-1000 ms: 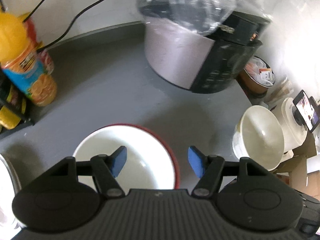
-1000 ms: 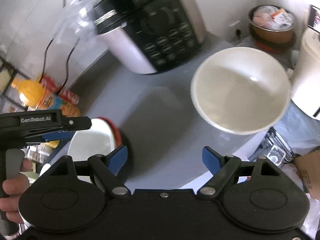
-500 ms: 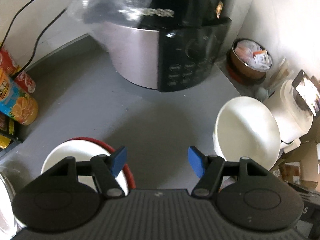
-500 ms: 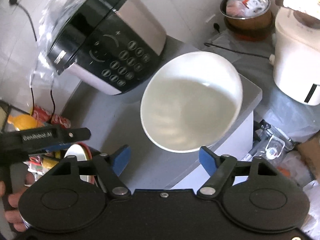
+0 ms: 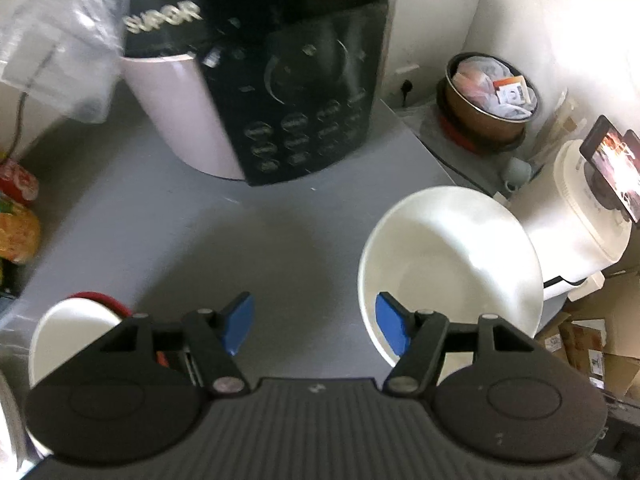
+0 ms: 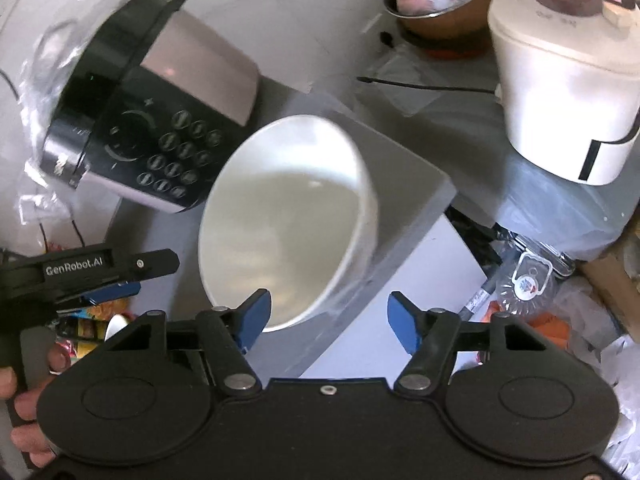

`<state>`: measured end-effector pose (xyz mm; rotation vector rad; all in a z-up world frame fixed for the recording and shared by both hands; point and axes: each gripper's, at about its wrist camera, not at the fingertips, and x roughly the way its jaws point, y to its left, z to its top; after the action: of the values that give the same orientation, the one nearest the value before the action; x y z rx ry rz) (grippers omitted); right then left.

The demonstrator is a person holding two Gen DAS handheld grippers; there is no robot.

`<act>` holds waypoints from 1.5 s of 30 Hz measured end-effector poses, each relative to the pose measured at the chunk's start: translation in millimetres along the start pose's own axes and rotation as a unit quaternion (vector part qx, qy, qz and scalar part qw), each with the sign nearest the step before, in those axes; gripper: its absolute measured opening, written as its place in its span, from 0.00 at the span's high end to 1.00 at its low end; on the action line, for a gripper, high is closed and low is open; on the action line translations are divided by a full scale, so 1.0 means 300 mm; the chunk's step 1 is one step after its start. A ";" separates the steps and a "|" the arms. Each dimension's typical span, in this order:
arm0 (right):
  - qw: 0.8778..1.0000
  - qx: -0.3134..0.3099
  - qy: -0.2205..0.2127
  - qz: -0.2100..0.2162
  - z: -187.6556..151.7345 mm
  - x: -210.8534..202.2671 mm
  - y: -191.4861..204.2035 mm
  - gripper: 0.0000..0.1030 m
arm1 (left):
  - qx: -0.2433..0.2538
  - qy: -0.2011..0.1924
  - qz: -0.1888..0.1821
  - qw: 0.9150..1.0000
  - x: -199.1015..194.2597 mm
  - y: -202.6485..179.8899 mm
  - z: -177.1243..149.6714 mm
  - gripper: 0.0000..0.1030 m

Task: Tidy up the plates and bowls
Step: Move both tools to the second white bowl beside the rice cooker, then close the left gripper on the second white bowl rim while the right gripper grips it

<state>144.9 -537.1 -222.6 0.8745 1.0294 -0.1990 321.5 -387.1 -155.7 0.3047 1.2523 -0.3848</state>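
A plain white bowl (image 5: 452, 272) (image 6: 288, 220) stands near the right corner of the grey table (image 5: 260, 248). My right gripper (image 6: 329, 322) hovers at its near rim. Its jaws are closing, the rim shows between them, and no pad presses on it. My left gripper (image 5: 315, 330) is open and closing slightly. Its right fingertip overlaps the bowl's left rim in the left wrist view. The right wrist view shows the left gripper (image 6: 100, 276) off to the bowl's left in a person's hand (image 6: 24, 400). A red-rimmed white bowl (image 5: 76, 332) sits at lower left.
A black and silver cooker (image 5: 260, 92) (image 6: 152, 120) under clear plastic stands behind the bowl. Beyond the table's right edge (image 6: 436, 200) are a copper bowl of packets (image 5: 492, 96), a white appliance (image 6: 560, 92) with a phone on top, and floor clutter. Drink cans (image 5: 16, 208) line the left.
Both grippers have moved toward the white bowl, which now looms larger in both views. The red-rimmed bowl has slid to the lower left. The right gripper's fingers stand closer together.
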 end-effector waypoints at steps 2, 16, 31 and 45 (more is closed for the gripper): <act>1.000 0.007 0.005 0.009 0.008 0.006 -0.017 0.43 | 0.000 0.012 0.004 1.000 0.023 -0.006 -0.006 0.41; 1.000 0.020 -0.001 0.003 0.030 0.056 -0.029 0.76 | -0.006 0.043 -0.038 0.998 0.152 -0.057 0.004 0.94; 0.999 -0.020 -0.005 0.026 -0.017 0.005 0.117 0.77 | -0.009 -0.017 -0.022 1.000 -0.045 0.056 -0.027 0.95; 0.993 -0.107 -0.011 0.048 -0.049 -0.079 0.332 0.77 | -0.074 -0.061 -0.021 0.995 -0.246 0.243 -0.100 0.94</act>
<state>175.1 -466.9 -153.0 0.7229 0.9654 -0.0155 308.5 -300.4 -92.8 0.1271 1.1612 -0.3406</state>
